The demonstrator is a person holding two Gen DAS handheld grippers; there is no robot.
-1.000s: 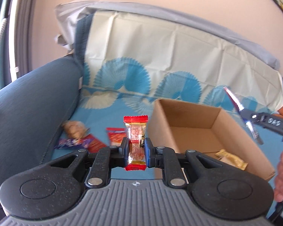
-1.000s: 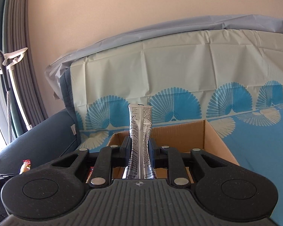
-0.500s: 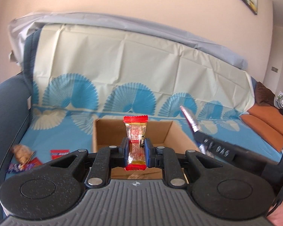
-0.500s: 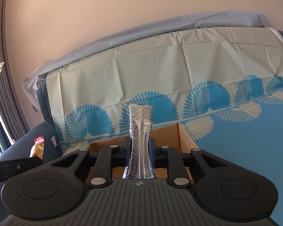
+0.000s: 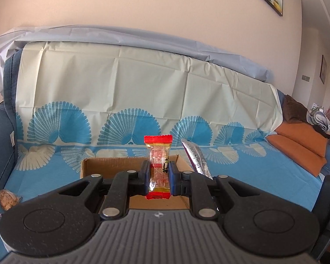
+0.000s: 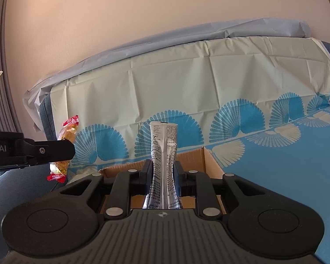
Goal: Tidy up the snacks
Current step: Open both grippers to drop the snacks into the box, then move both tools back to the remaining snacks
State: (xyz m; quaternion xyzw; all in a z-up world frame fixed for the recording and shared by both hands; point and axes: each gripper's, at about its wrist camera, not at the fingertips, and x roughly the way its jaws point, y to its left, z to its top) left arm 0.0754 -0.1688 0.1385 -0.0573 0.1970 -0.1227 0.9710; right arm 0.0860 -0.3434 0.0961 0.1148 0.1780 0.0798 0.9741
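- The left gripper (image 5: 158,177) is pinching a clear snack packet with red crimped ends (image 5: 158,165), holding it upright just above the near rim of the open brown cardboard box (image 5: 112,165).
- The right gripper (image 6: 164,177) is pinching a tall silver foil stick pouch (image 6: 164,165), holding it upright over the same box (image 6: 211,165), to the right of the red-ended packet.
- Step in hand, as judged: both snacks are being carried to the box; each next needs to clear the near rim, then be released inside.
- Room inside the box is looking ample; the grippers are crowding each other, so staggered drops seem wise.
- A loose bag of brown snacks (image 5: 6,199) is lying on the blue patterned sofa cover (image 5: 242,176), well left of the box.
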